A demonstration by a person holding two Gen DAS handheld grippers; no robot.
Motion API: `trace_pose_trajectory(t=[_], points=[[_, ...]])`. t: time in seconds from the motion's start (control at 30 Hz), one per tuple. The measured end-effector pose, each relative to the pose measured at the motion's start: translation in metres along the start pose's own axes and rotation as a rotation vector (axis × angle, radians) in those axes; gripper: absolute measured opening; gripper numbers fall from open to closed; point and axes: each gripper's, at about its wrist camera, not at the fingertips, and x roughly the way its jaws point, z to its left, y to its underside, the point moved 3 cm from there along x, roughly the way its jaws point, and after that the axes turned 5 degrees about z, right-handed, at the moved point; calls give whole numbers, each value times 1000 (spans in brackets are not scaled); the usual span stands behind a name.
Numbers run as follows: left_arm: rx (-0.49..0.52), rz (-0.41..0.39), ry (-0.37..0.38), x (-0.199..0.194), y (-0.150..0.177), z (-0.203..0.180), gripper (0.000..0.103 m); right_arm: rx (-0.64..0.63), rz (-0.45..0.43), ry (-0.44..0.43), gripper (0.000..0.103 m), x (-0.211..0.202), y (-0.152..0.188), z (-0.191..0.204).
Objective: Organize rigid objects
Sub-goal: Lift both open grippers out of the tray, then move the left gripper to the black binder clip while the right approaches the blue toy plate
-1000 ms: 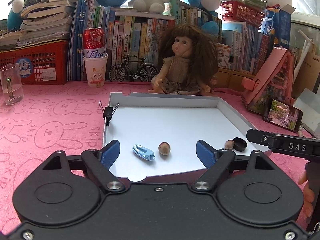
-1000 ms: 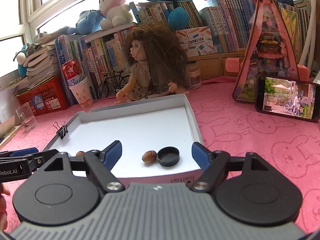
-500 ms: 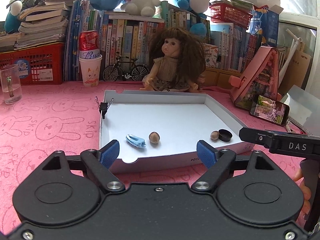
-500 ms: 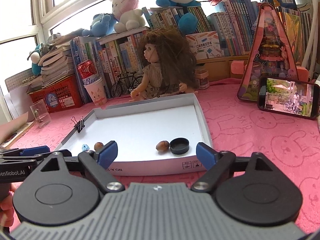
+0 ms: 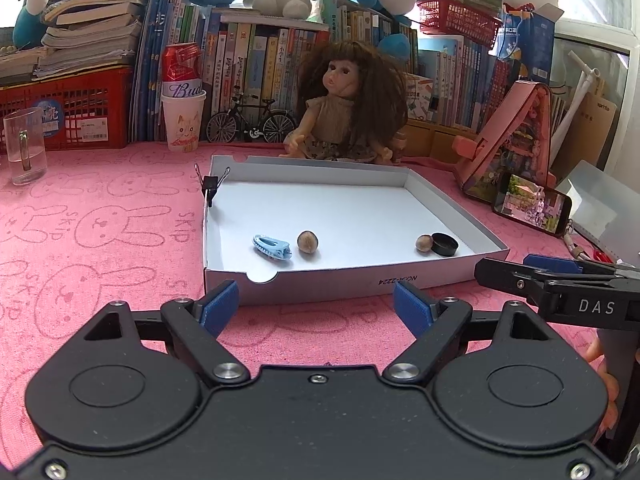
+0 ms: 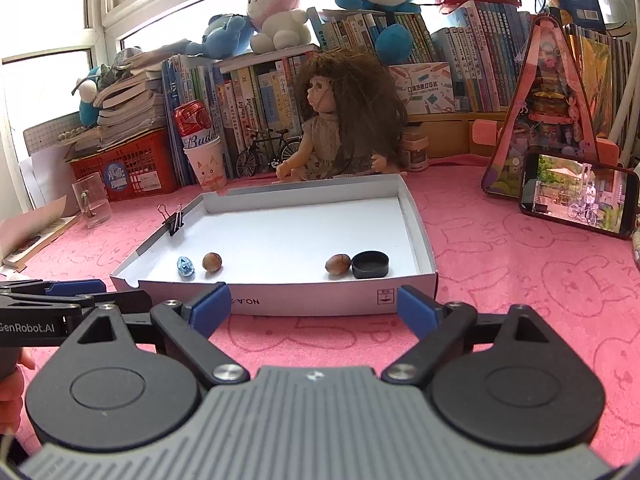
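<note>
A white shallow box [image 5: 348, 280] [image 6: 320, 304] sits on the pink cloth. Inside lie a blue clip [image 5: 271, 246] [image 6: 185, 267], a nut [image 5: 307, 241] [image 6: 211, 261], a second nut [image 5: 423, 243] [image 6: 338, 264] and a black cap [image 5: 445, 244] [image 6: 370, 264]. A black binder clip [image 5: 211, 184] [image 6: 173, 219] is clamped on the box's left wall. My left gripper [image 5: 316, 310] is open and empty in front of the box's near wall. My right gripper [image 6: 314, 310] is open and empty, also just before the near wall.
A doll [image 5: 348, 108] sits behind the box. A phone [image 6: 580, 196] leans on a pink house model [image 6: 552, 112] at right. A glass mug [image 5: 24, 144], a paper cup holding a red can [image 5: 184, 120], a toy bicycle [image 5: 252, 122] and books line the back.
Both grippers have pulled back from over the box to just in front of its near wall. The objects in the box have not moved.
</note>
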Motion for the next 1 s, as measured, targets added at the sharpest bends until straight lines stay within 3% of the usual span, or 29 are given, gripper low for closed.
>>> trace_pose_trajectory(t=[1.0], points=[[-2, 47, 8, -9, 37, 3, 83, -35, 39, 37, 98, -14, 38, 0]])
